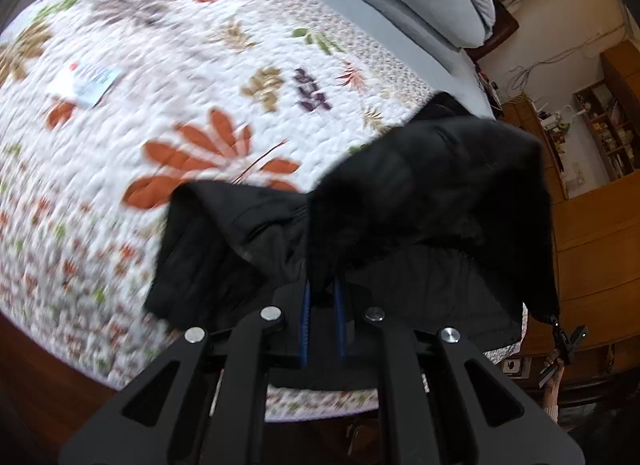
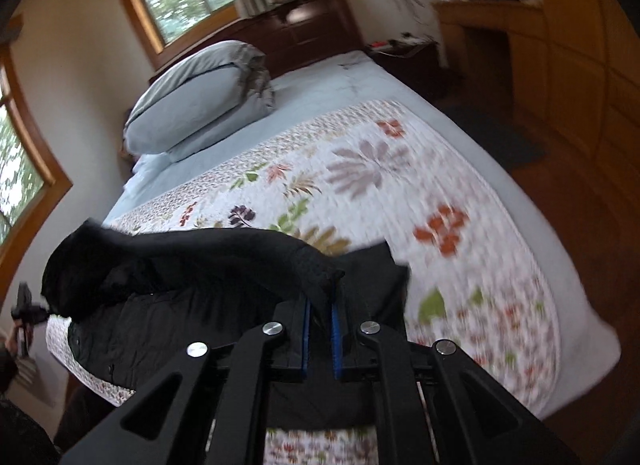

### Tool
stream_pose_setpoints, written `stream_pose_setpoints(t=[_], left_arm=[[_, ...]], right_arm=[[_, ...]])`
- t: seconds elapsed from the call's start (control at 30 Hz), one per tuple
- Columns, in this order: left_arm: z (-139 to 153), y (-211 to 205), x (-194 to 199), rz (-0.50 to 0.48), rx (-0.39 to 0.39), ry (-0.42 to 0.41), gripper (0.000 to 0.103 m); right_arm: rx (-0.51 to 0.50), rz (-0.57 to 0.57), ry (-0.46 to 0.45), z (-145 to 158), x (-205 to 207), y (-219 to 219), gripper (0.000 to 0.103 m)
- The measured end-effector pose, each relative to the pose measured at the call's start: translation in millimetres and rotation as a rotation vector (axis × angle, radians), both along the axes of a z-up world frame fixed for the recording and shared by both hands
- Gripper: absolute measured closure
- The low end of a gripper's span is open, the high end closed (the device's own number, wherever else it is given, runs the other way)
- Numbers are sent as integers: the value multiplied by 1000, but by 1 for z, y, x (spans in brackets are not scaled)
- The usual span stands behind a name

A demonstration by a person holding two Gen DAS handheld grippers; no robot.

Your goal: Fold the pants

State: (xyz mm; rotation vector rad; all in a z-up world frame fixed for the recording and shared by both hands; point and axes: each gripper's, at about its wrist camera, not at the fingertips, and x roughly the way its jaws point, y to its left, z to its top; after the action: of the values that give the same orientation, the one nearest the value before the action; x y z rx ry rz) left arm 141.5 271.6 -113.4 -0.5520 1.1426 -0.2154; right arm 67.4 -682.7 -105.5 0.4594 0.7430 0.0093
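Black pants [image 1: 420,185] hang in a lifted fold over a lower layer that lies on the floral quilt [image 1: 160,105] at the bed's near edge. My left gripper [image 1: 322,297] is shut on one end of the raised edge, the cloth pinched between its blue pads. In the right wrist view my right gripper [image 2: 320,309] is shut on the other end of the pants [image 2: 180,261]. The raised edge stretches between the two. Each view shows the opposite gripper small at the far end: the right gripper [image 1: 568,339] and the left gripper [image 2: 26,311].
The quilt [image 2: 440,185] covers the bed's foot half, with a white label [image 1: 86,83] on it. A folded grey duvet [image 2: 200,97] lies by the dark headboard [image 2: 312,33]. Wooden cabinets [image 1: 600,225] line one side, and a dark mat [image 2: 492,133] lies on the wooden floor.
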Motion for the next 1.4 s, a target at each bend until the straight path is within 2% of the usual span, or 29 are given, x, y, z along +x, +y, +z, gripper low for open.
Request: stream_pose_setpoints(t=[0.1,0.13,0.27,0.3,0.37,0.4,0.43,0.47,0.53,0.63,0.67,0.8,1.0,1.1,1.2,1.27,1.4], left_arm=[[-21,15,-13,21,5,22,95],[-25,20,-19,31,25,30,99],[-35,43,-44,83,57,45,103],[-35,49,-52,104,86,49,103],[-29,60,-65,127,90,32,88],[-24,64,-72,143,95,18,84],[-18,67,-81,154,124,7,75],[-14,65,-85,151,139,1,65],[-8,59,-97,137,155,-5,57],[-13,24,-106,58,119,8,46],[-17,16,-107,42,118,15,46],[-53,-13,-95,7,104,46,46],[-86,-12,-58,94,77,27,51],[-98,-7,-47,127,57,55,61],[-97,-4,-45,144,50,45,72],[-93,-3,-44,136,75,27,87],[-102,7,-37,142,54,61,88]], right_arm=[[26,-49,49,-21,-14,-5,95],[40,-64,69,-29,-17,-7,94],[74,-113,114,-54,-31,-11,92],[73,-119,134,-59,-32,-10,91],[63,-131,172,-67,-36,-7,84],[60,-134,194,-71,-39,-5,83],[50,-139,208,-72,-41,-3,80],[36,-147,223,-72,-45,0,70],[4,-155,233,-69,-54,8,60],[2,-169,215,-61,-64,16,60],[5,-175,206,-58,-66,18,60],[55,-185,143,-44,-71,30,57],[46,-125,118,-28,-70,60,53],[42,-103,118,-25,-69,71,51],[46,-87,117,-26,-66,79,51],[66,-85,116,-29,-63,83,51],[114,-125,106,-39,-62,81,51]])
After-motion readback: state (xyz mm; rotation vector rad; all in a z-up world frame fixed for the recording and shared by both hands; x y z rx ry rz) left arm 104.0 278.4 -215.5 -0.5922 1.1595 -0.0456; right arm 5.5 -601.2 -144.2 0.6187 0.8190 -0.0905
